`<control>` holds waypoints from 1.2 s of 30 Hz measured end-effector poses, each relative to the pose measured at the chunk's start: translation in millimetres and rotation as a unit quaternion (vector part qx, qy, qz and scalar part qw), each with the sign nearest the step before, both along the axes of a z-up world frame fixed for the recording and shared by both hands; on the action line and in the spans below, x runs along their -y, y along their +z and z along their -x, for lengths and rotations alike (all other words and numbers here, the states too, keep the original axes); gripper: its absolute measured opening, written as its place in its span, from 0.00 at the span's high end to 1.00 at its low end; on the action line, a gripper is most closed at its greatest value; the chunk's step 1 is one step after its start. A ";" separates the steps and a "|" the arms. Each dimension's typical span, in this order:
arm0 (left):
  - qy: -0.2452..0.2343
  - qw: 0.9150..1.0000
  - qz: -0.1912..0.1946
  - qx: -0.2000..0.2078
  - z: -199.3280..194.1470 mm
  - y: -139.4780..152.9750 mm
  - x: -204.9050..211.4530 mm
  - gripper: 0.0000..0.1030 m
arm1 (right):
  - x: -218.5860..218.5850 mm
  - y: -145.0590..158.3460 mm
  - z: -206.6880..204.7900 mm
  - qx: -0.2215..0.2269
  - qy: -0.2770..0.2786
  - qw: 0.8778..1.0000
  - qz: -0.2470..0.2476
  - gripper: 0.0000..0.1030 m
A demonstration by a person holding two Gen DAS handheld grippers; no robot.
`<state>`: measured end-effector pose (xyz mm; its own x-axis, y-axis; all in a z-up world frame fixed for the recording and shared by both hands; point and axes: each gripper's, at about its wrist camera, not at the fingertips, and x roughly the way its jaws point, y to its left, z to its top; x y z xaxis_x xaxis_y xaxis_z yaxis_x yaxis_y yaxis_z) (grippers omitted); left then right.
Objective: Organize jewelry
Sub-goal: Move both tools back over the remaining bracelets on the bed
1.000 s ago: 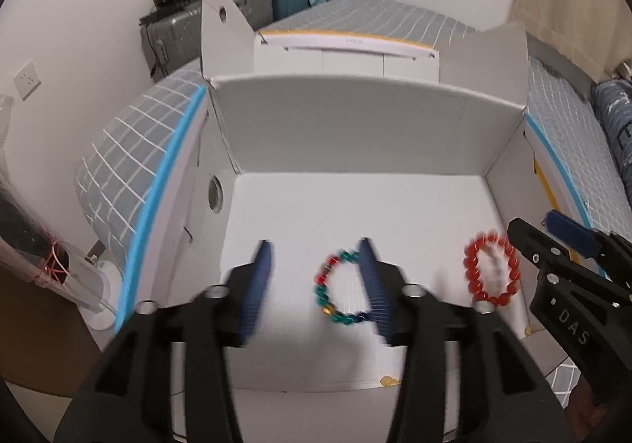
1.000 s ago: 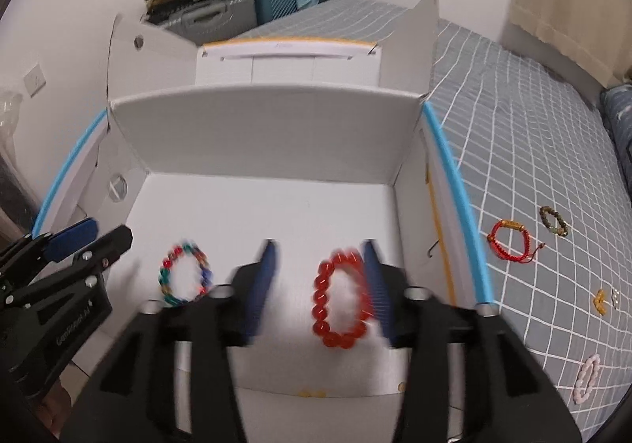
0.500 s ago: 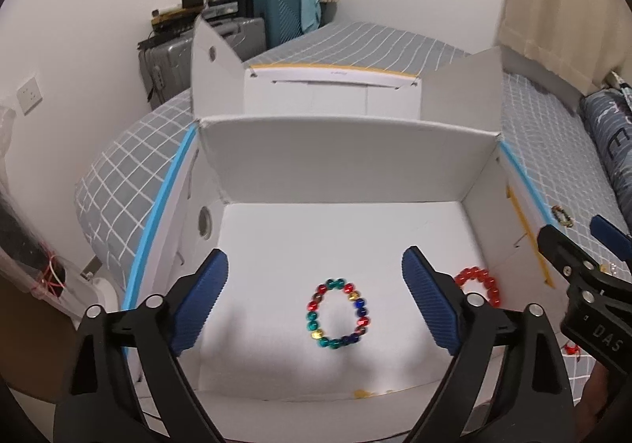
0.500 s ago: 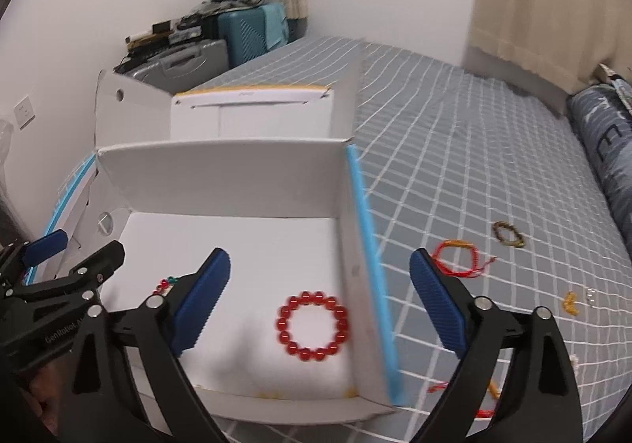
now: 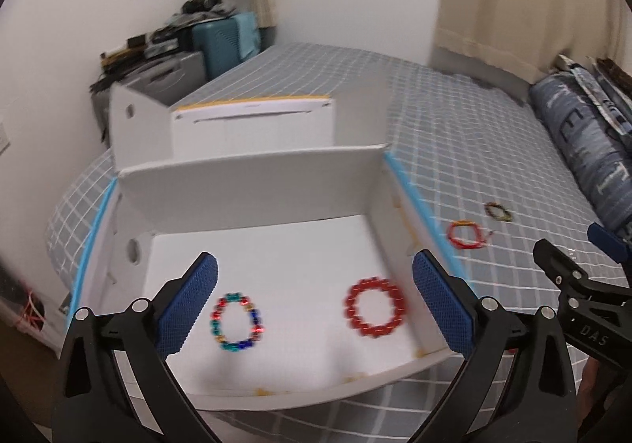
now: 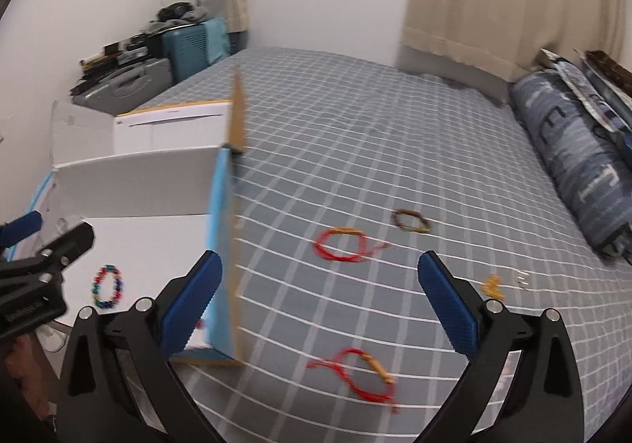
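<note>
Beaded bracelets [image 5: 236,322] ring smooth white cardboard box [image 5: 252,182].

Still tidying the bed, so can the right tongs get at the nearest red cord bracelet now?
Probably yes: the right tongs are open, and the red cord bracelet lies uncovered on the bedspread just ahead.

Left gripper [image 5: 314,304] gapes over two somewhat blurred bracelets [image 5: 236,322] in white box [image 5: 252,182].

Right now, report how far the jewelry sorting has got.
Done: the multicolored bead bracelet and red bead bracelet lie in the white box. In hand: nothing; the left gripper and right gripper are both open. Left on the bed: two red cord bracelets, a dark bead bracelet and small pieces.
</note>
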<state>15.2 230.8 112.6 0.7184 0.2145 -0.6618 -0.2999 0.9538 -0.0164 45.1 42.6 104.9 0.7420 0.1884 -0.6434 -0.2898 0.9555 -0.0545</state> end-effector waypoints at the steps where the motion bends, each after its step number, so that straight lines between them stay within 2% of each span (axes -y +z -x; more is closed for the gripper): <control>1: -0.004 1.000 0.001 0.001 -1.6 0.6 6.4 0.06 | 9.2 1.5 -0.9 -0.001 -0.006 1.000 -0.002 0.07; 10: -0.070 0.997 -0.002 -0.011 -41.0 9.5 87.5 0.06 | 104.2 19.4 -12.9 -0.008 -0.072 0.997 -0.024 0.07; 14: -0.096 0.995 0.021 -0.010 -62.7 10.6 118.3 0.06 | 134.5 18.7 -26.1 -0.015 -0.087 0.996 -0.025 0.07; 17: -0.104 0.994 0.010 -0.013 -83.8 1.9 143.0 0.06 | 153.6 13.6 -38.7 -0.018 -0.099 0.995 -0.027 0.07; 27: -0.128 0.990 0.006 -0.054 -154.7 -58.4 187.4 0.06 | 196.5 -42.8 -92.5 -0.053 -0.125 0.990 -0.026 0.07; 32: -0.120 0.991 0.000 -0.066 -175.3 -84.3 192.1 0.06 | 206.7 -76.5 -114.8 -0.073 -0.123 0.989 -0.026 0.07; 36: -0.113 0.990 0.009 -0.089 -195.4 -107.3 189.9 0.06 | 213.4 -95.5 -130.0 -0.089 -0.129 0.987 -0.031 0.07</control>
<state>210.6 40.9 5.2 0.6185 0.0488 -0.7843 -0.0793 0.9968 -0.0006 175.1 -170.8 9.4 0.6460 0.0508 -0.7616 -0.0355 0.9987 0.0365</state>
